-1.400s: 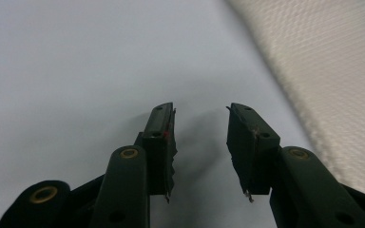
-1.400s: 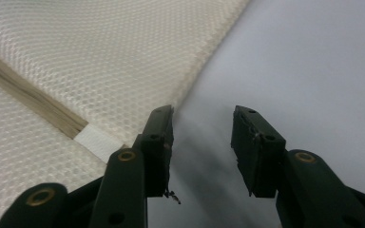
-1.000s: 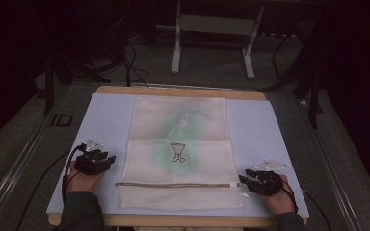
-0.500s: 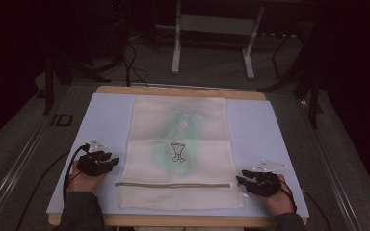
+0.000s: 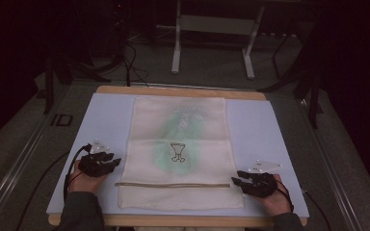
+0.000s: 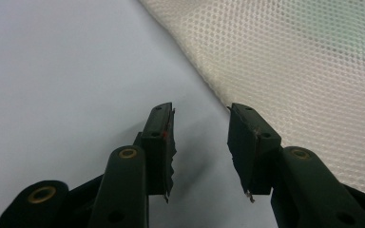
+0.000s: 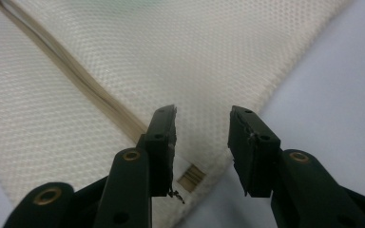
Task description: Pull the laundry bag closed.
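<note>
Table (image 5: 111, 110): blue mat, mesh bag (image 5: 179, 154) flat at centre.
L gripper (image 5: 110, 160): jaws apart, empty, beside bag's left edge.
R gripper (image 5: 237, 181): jaws apart, empty, at zip (image 5: 173, 185) end.
Risk: thin mesh could slip or bunch if pinched shallow.

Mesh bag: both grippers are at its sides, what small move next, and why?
Probably ease the right gripper forward and close on the mesh bag edge by the zipper end. Its jaws stand open just over that edge, with the zipper's end tab below them. The left gripper, also open, sits beside the bag's other edge over bare mat.
</note>
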